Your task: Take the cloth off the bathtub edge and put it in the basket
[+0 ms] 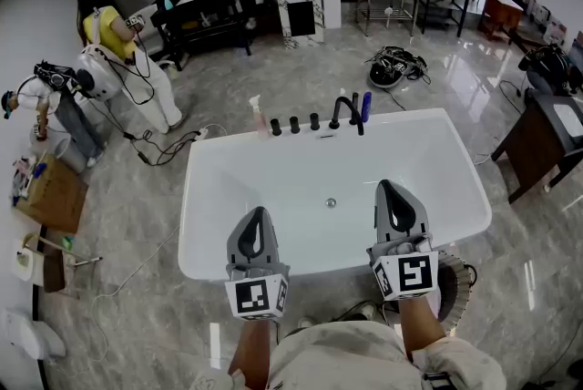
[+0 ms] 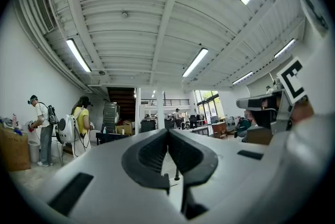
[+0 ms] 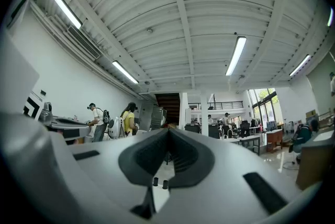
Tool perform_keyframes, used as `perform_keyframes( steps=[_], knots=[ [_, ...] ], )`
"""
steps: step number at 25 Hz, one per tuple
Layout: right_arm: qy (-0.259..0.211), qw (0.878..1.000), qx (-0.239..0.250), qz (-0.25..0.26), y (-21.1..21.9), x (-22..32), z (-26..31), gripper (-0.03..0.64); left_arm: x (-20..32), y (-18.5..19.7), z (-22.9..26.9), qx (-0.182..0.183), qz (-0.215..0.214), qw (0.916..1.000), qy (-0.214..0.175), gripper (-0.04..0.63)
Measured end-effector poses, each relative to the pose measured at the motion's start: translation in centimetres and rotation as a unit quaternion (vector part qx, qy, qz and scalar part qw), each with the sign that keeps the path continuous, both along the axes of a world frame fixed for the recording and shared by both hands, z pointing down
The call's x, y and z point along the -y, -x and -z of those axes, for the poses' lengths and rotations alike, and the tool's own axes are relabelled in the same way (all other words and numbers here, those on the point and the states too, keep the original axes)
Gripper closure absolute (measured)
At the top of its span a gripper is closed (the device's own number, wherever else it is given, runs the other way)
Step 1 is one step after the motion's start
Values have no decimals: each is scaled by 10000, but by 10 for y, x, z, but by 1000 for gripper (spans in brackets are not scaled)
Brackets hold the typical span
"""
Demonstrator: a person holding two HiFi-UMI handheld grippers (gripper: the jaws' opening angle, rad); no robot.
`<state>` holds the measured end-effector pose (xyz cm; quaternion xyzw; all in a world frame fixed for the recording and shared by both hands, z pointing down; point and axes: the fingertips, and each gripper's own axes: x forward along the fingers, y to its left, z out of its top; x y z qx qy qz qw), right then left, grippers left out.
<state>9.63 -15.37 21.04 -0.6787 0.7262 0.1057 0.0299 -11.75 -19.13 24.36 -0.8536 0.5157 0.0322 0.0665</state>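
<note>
A white bathtub [image 1: 195, 224] fills the middle of the head view, and I see no cloth on its rim. A ribbed round basket [image 1: 456, 284] stands on the floor at the tub's near right corner, partly hidden behind my right hand. My left gripper [image 1: 258, 212] hovers over the tub's near edge, jaws together and empty. My right gripper [image 1: 387, 186] is held beside it over the basin, also shut on nothing. In each gripper view the jaws, left [image 2: 167, 132] and right [image 3: 168, 130], meet at the tips and point up at the room and ceiling.
A black faucet [image 1: 346, 113], several knobs, a blue bottle [image 1: 366, 106] and a spray bottle [image 1: 256, 114] line the tub's far rim. Two people [image 1: 123, 51] stand at the far left near a cardboard box [image 1: 53, 195]. Cables [image 1: 168, 142] trail on the floor; a dark desk [image 1: 547, 138] stands right.
</note>
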Motion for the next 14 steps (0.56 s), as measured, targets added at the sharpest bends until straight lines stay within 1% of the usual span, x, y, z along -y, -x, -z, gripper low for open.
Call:
perform_keyframes(
  steps=[4, 14],
  knots=[
    [37, 10000, -44, -3, -1, 0, -1, 627, 0, -2, 0, 0, -22, 10000, 45, 591],
    [85, 9999, -97, 20, -4, 1, -9, 627, -1, -10, -2, 13, -57, 10000, 2, 591]
  ],
)
